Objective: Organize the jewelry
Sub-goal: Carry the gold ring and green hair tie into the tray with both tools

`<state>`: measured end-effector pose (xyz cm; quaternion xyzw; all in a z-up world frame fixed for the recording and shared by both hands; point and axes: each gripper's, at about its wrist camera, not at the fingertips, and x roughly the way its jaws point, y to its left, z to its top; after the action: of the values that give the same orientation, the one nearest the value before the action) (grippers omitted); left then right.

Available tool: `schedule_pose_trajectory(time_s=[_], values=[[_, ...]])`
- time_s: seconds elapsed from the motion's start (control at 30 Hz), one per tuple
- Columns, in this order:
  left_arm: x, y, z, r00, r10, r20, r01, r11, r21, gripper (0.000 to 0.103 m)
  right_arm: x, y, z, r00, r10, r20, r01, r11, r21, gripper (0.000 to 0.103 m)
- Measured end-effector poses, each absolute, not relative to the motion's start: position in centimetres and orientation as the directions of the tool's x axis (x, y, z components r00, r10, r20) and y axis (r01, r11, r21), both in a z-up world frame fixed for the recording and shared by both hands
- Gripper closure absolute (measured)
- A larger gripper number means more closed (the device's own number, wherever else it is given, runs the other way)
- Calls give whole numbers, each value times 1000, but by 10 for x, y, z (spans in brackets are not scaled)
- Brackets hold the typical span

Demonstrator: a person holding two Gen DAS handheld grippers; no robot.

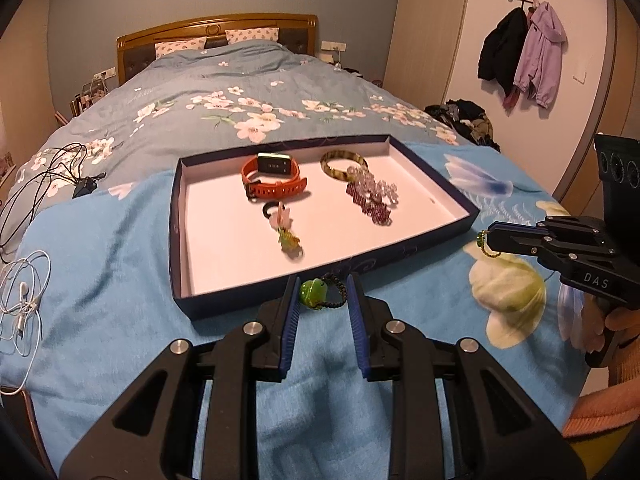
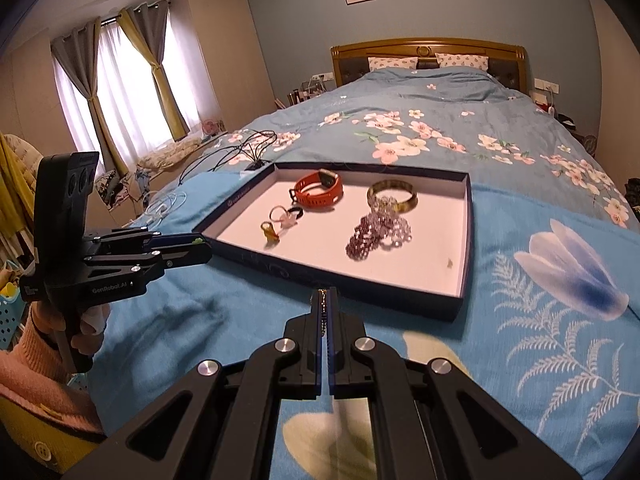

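Note:
A dark blue tray with a white floor lies on the bed; it also shows in the right wrist view. In it lie an orange watch, a mottled bangle, purple bead bracelets and small rings with a pink charm. My left gripper is shut on a green pendant with a black braided cord, at the tray's near edge. My right gripper is shut on a thin bead chain, which hangs with a green bead at its tips in the left wrist view.
White earphones and black cables lie on the bed's left side. The bed stretches back to a wooden headboard. Clothes are piled on the floor at the right.

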<state>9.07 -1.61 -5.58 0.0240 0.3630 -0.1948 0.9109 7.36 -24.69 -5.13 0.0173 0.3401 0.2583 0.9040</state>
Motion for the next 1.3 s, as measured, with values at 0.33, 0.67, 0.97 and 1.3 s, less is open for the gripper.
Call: schedule_pose_trajectory(time_s=[0.33,0.67,0.97,1.3], values=[[97,-18,-45,683,-336,-648,371,924,-88,79,84,-242,-44,643,490,-589,-465,861,208,102],[106,-18,-42,692,-335,-639,361,928,-95,79,94,-238,-39,649,491,-581,-471,859,200,102],[113,-20,-39,701,-333,-631,361,928,-89,79,105,-237,-36,653,492,-576,-473,859,196,102],[120,-21,-39,710,-318,-629,351,933,-76,79,112,-236,-35,657,490,-573,-470,860,197,102]])
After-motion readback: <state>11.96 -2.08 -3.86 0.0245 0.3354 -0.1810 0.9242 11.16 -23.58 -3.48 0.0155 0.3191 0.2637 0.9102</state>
